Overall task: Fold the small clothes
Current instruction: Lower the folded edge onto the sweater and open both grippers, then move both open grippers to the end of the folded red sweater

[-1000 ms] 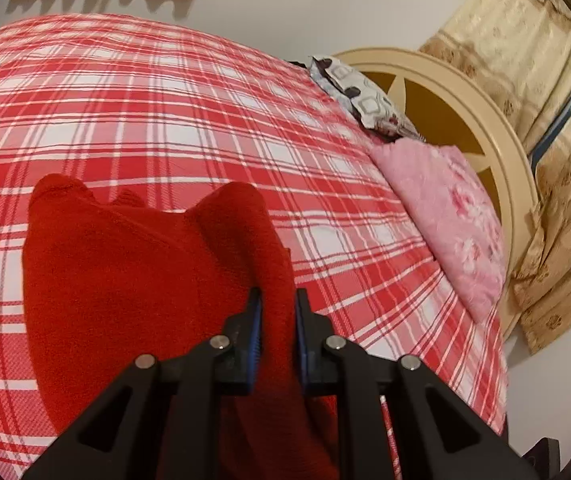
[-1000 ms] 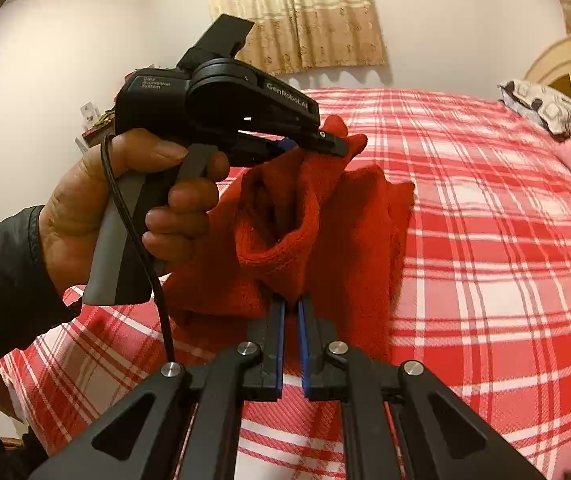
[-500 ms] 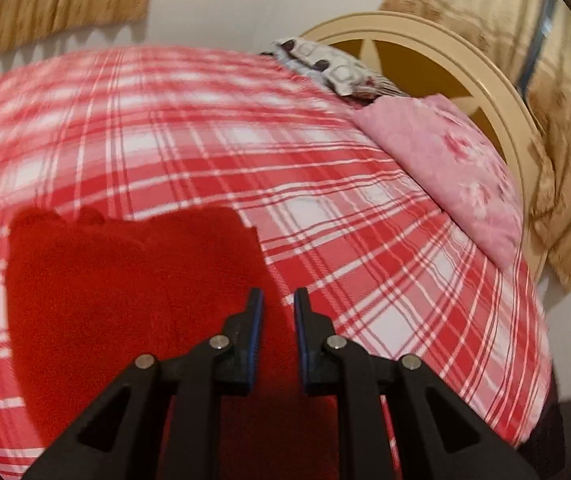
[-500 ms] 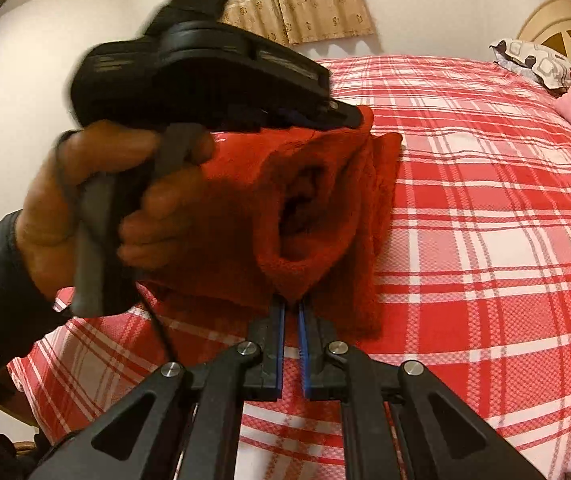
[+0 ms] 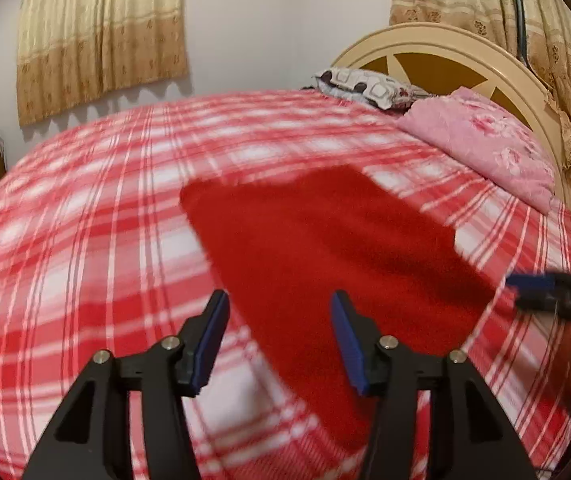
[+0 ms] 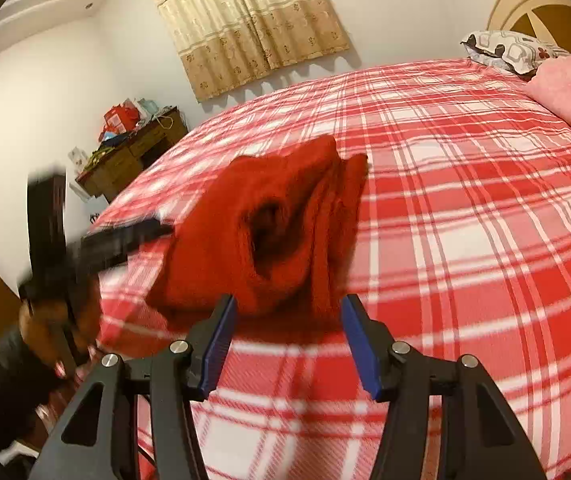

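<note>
A plain red garment (image 5: 325, 248) was seen on a bedspread (image 5: 85, 220) checked in red and white. Blue pads were carried on the black fingers of the left gripper (image 5: 280, 300) and the right gripper (image 6: 289, 304). A pink floral pillow (image 5: 485, 144) lay beside a grey-and-white patterned pillow (image 5: 365, 84). The curtains (image 6: 245, 20) were beige with a floral border, the headboard (image 5: 445, 48) cream and brown.

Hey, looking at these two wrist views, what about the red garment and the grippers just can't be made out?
- Red garment: in the left wrist view motion blur wipes out its folds and edges, so its type is unclear.
- Its near edge: hidden behind the opening right gripper in the right wrist view.
- Left gripper: a dark smear in the right wrist view; its jaws are unreadable there.
- Hand: blurred, cut by the frame edge.
</note>
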